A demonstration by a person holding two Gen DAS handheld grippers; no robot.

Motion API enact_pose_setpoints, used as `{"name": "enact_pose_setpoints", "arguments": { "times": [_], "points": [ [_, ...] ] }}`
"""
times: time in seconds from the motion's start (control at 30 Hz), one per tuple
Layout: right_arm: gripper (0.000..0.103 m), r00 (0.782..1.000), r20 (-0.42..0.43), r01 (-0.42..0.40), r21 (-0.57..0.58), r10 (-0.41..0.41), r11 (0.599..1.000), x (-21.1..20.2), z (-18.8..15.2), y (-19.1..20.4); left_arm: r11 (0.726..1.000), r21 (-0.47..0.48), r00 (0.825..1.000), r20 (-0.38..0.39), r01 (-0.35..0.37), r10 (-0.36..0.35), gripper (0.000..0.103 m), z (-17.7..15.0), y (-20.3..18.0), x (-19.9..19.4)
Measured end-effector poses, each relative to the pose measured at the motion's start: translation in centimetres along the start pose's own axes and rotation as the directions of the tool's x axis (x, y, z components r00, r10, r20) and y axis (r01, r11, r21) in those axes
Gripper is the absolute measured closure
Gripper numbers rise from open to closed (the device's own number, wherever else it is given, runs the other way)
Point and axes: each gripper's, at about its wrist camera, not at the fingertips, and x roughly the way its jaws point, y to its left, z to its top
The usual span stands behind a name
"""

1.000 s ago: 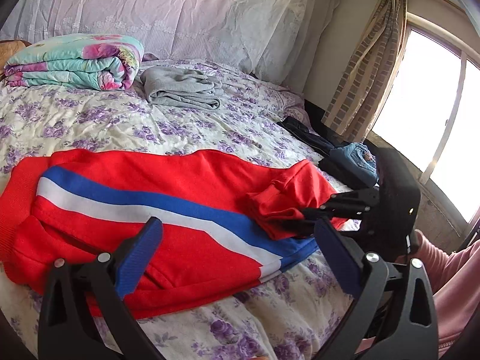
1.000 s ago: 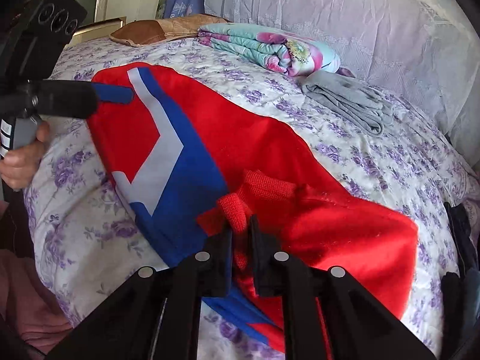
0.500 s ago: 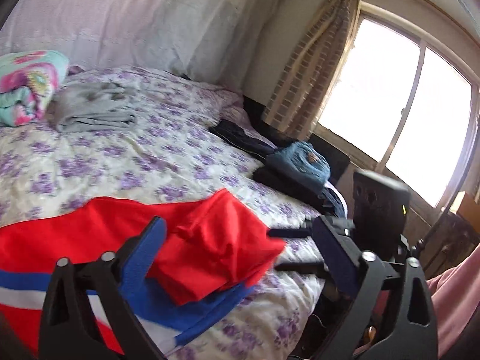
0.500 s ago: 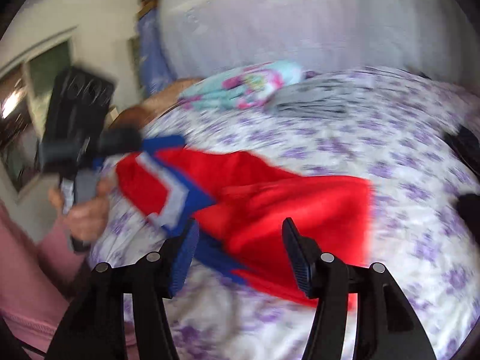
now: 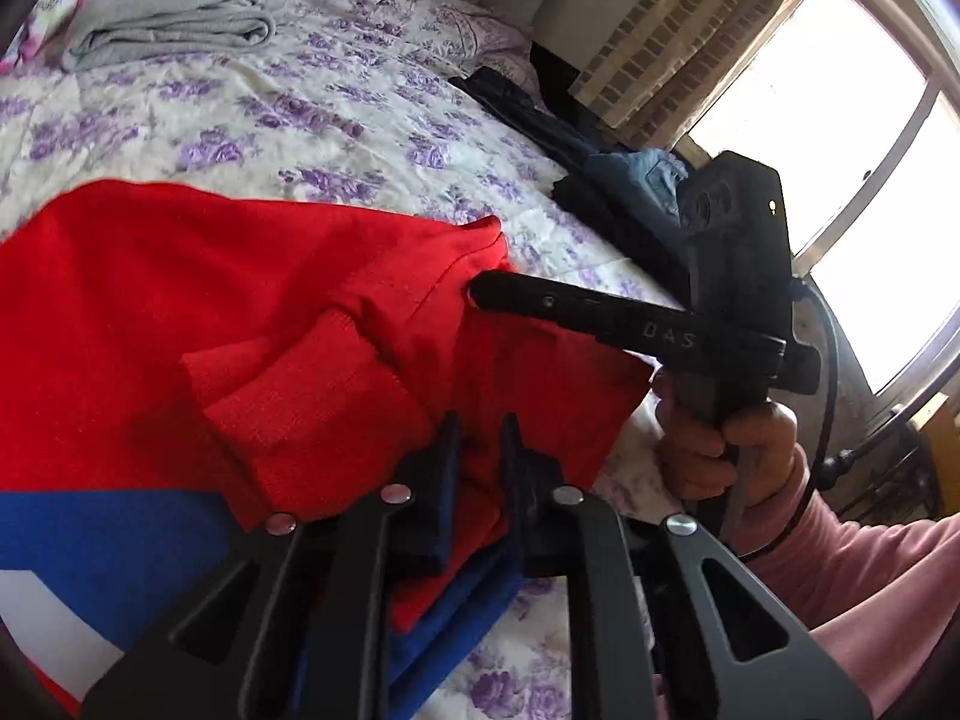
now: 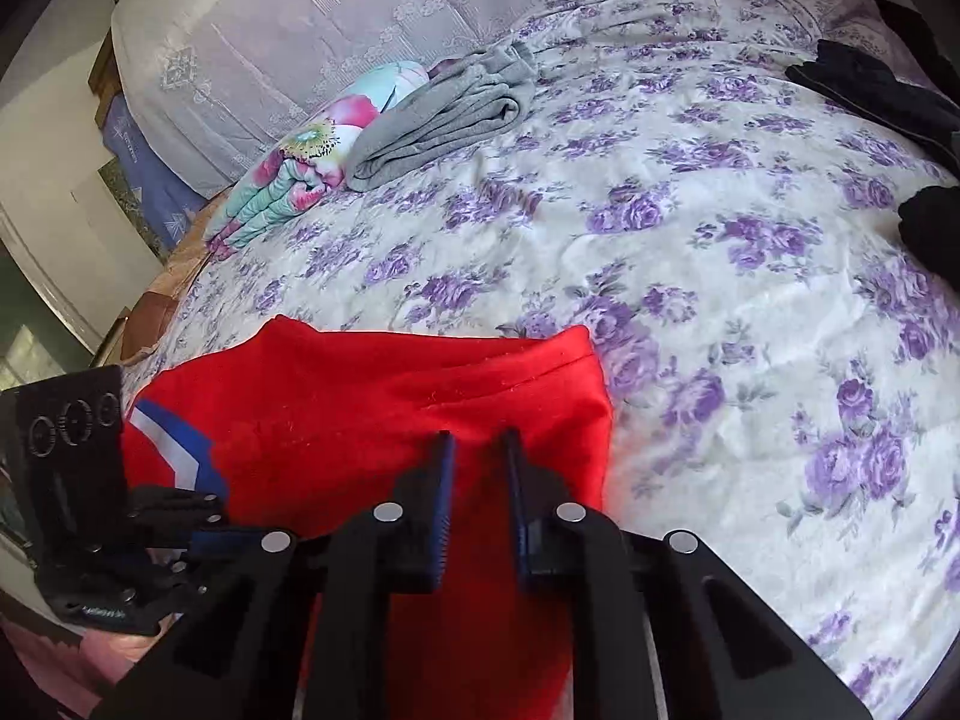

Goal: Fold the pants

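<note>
1. The left gripper [image 5: 480, 456] is pinching the near edge of the red track pants [image 5: 180, 300]; the right gripper [image 6: 477, 480] is pinching red fabric further along that edge.
2. The doubled layers are likely slipping apart if either pinch is loosening, skewing the fold.
3. The pants are lying on the floral bedspread [image 6: 720, 300], their long axis running leftward, toward the person's left side.

Black tongs [image 5: 480, 426], silver screws, pink sleeve [image 5: 840, 570].

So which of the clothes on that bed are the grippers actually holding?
The red pants with the blue-and-white stripe; both grippers pinch them. The folded grey garment and dark clothes lie untouched.
</note>
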Motion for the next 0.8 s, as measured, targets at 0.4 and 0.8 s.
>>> {"name": "enact_pose_setpoints", "arguments": {
  "times": [0.4,0.8],
  "points": [
    [0.045,0.987,0.111,0.13,-0.173,-0.112,0.976,-4.3,-2.7,4.3,0.976,0.022,0.963,0.166,-0.217,0.211,0.039,-1.1,-1.0,-8.6],
    [0.034,0.978,0.145,-0.024,-0.646,0.153,0.763,-2.1,-6.0,25.7,0.702,-0.412,0.61,0.351,-0.581,0.71,0.01,-9.3,6.6,-29.6]
  ]
}}
